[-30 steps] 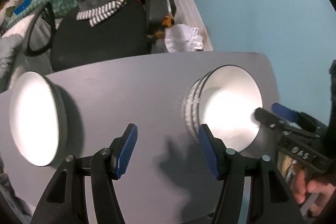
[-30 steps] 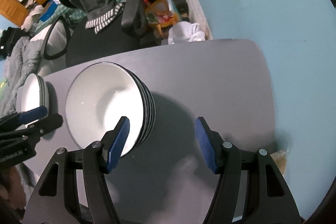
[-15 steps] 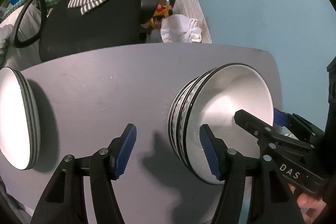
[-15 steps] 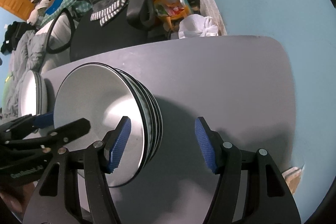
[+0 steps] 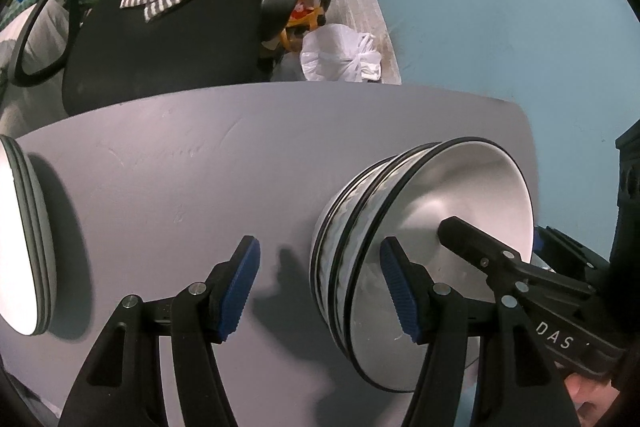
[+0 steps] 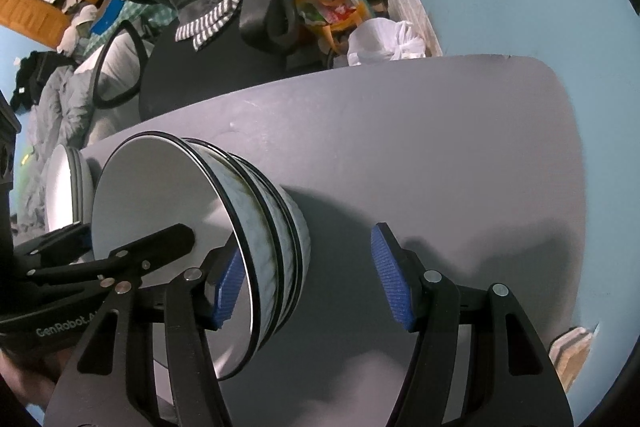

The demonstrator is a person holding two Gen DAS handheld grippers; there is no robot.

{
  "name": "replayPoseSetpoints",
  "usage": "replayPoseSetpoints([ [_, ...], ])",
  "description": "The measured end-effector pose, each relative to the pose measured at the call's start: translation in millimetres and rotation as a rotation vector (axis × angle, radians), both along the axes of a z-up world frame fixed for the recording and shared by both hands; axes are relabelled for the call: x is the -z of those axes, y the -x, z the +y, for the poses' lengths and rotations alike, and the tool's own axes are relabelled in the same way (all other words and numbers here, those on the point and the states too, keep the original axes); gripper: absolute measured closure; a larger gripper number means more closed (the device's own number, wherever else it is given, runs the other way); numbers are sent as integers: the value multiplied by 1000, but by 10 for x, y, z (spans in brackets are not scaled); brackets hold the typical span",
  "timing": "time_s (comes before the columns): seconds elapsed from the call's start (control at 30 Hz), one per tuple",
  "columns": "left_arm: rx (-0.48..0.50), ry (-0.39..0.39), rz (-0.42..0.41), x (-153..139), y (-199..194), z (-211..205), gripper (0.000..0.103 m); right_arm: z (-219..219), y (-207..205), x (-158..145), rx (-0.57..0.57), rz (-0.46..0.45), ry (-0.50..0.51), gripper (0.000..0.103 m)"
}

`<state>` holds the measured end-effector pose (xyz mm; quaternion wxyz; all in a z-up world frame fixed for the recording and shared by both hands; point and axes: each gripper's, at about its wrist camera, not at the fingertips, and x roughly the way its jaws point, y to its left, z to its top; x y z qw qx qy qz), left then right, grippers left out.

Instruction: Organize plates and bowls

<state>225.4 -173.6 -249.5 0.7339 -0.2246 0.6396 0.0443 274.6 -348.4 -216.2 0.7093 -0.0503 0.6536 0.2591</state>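
Bowls (image 5: 404, 251), white, black-rimmed, nested, straddled by both released tools (image 5: 320, 283) (image 6: 308, 279).

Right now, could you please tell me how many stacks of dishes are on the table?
2: a bowl stack between the two grippers, and a plate stack at the table's left end. How many dishes are in each stack is hard to tell.
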Motion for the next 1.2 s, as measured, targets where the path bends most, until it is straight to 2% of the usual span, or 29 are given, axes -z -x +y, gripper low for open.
replayPoseSetpoints([
  [0.07, 6, 6, -9, 6, -3, 1, 40, -18, -1, 4, 4, 6, -9, 40],
  [0.2, 15, 49, -23, 14, 7, -20, 52, -21, 0, 24, 14, 27, -26, 46],
  [0.27, 29, 73, -28, 21, 9, -50, 58, -17, 2, 50, 19, 68, -56, 58],
  [0.33, 44, 56, -32, 7, 9, -80, 59, -15, 10, 61, 21, 91, -86, 69],
  [0.37, 51, 46, -38, -2, 16, -90, 59, -4, 19, 53, 15, 92, -96, 71],
  [0.7, 36, 23, -27, -44, 79, -17, 73, 142, 64, -28, -7, 51, -8, 71],
  [0.83, 44, -16, -17, -51, 161, 26, 73, 172, 112, 12, 0, 84, -27, 72],
  [1.2, -40, -10, 28, -3, 660, 547, 74, 694, 538, 50, -103, 100, -37, 72],
])
